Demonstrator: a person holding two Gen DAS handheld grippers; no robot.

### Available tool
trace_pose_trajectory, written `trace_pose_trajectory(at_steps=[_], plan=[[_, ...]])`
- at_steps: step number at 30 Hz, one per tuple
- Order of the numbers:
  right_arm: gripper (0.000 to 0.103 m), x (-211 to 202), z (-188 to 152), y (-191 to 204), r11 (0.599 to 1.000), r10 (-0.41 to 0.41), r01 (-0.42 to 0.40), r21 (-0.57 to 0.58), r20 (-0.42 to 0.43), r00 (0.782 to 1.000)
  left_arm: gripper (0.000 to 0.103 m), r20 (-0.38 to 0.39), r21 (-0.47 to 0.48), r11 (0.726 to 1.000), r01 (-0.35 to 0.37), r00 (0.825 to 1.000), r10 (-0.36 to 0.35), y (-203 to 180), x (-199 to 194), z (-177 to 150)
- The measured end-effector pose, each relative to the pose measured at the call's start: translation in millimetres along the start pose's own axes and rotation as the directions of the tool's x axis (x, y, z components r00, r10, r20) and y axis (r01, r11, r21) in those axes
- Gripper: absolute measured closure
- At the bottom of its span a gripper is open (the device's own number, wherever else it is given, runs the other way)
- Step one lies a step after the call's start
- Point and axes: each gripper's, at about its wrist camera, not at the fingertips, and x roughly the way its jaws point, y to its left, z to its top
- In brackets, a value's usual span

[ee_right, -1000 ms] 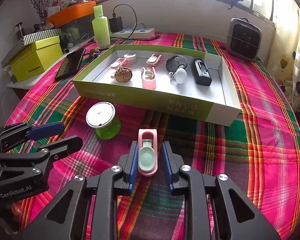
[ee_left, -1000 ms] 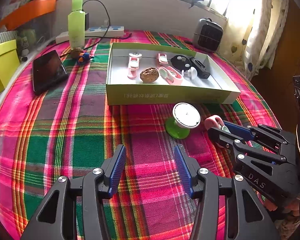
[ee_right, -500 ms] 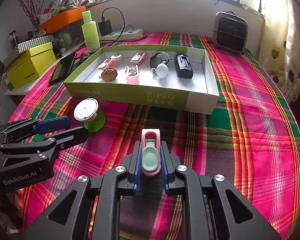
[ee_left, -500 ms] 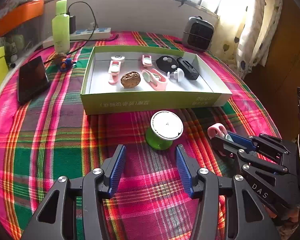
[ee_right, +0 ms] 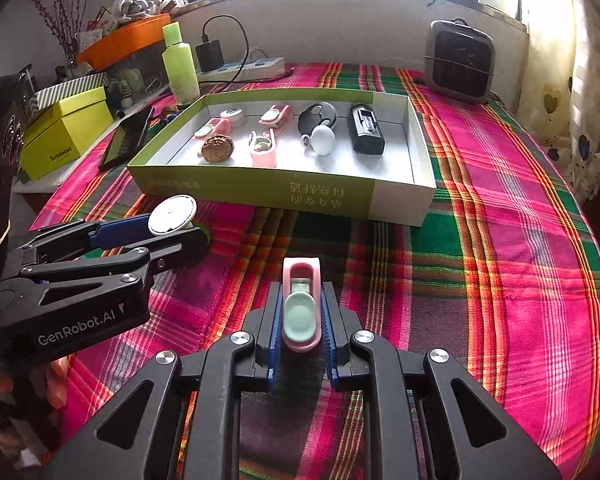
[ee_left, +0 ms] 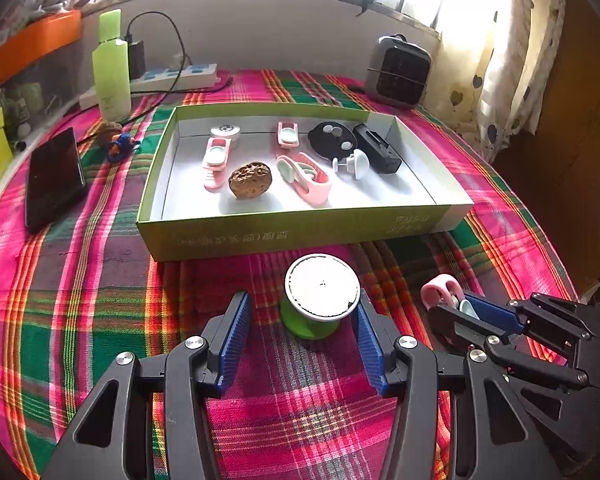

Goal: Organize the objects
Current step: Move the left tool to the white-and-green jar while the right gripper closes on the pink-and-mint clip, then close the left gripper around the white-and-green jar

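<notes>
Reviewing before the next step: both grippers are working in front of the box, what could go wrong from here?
1. The left gripper is open around the green-and-white holder; the tilted white disc sits nearer one pad, so closing may tip it.
2. The right gripper is shut on the pink clip, whose far end sticks out and could catch the box wall.
3. The two grippers are close together and might collide.

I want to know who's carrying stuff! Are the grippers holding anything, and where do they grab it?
The right gripper pinches the pink clip by its long sides. The left gripper holds nothing; its open jaws straddle the green-based round stand.
</notes>
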Motion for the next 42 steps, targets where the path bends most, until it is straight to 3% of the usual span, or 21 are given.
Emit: trace_pose_trajectory(at_steps=[18,22,38,42], plan=[[0.084,-0.1,0.1,-0.7,1.000,0.001,-0.001,0.001,0.000,1.000,0.054,0.011,-0.004,1.000,-0.015,1.000,0.015,-1.4,4.7,5.3],[0.085,-0.1,0.1,-0.4,1.000,0.001,-0.001,0.001,0.000,1.000,0.065,0.012,0.006,1.000,-0.026,1.000,0.026,-2.7,4.9,5.6],[0.085,-0.2,0.4,-0.5,1.000,0.000,0.000,0.001,0.000,1.000,0.075,0.017,0.007,1.000,-0.025,1.000,0.025,-3.7,4.0,5.5],[0.085,-0.2,0.5,-0.3,1.000,0.000,0.000,0.000,0.000,1.000,0.086,0.028,0.010,1.000,-0.027,0.999,0.027,-3.7,2.2,6.3]])
